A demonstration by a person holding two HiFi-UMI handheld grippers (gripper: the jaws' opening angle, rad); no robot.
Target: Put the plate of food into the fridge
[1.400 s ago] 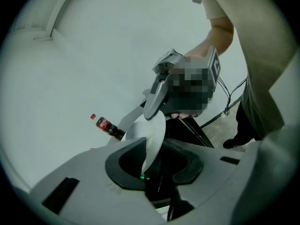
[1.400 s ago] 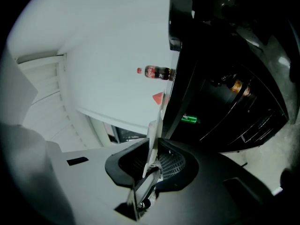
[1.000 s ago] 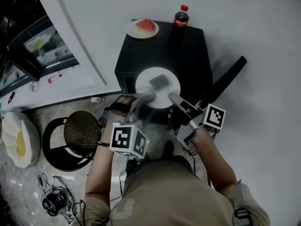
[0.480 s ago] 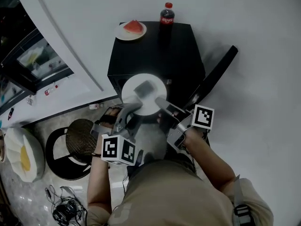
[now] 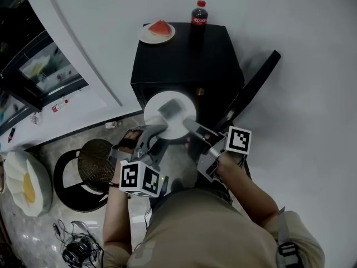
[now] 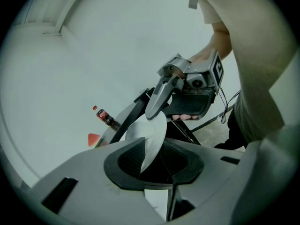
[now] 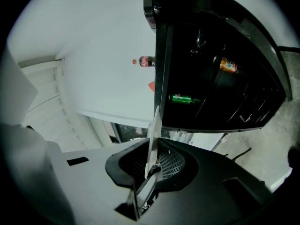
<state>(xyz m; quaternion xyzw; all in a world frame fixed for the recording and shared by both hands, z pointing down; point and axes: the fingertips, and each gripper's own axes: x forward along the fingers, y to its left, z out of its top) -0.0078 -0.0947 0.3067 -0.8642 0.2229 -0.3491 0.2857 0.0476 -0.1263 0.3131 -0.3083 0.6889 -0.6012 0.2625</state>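
- The white round plate (image 5: 170, 115) is held in the air between both grippers, in front of the small black fridge (image 5: 189, 60) and over its front edge as seen from the head view. It is not yet inside.
- A greyish block of food (image 5: 172, 107) lies on the plate; what kind it is cannot be made out.
- The left gripper (image 5: 158, 130) has its jaws narrow and clamped on the plate's near left rim. In the left gripper view the rim runs edge-on between the pads.
- The right gripper (image 5: 191, 126) is likewise closed narrowly on the near right rim, with the thin white edge standing between its jaws in the right gripper view.
- The black fridge door (image 5: 254, 85) stands swung open to the right.
- The right gripper view looks into the dark interior, where a green bottle (image 7: 183, 99) lies on a shelf.
- On the fridge's top surface, at the back, stand a cola bottle with a red cap (image 5: 198, 17) and, just left of it, a second white plate with a red watermelon slice (image 5: 157, 31).
- A round black stool (image 5: 97, 158) stands on the floor to the person's left.
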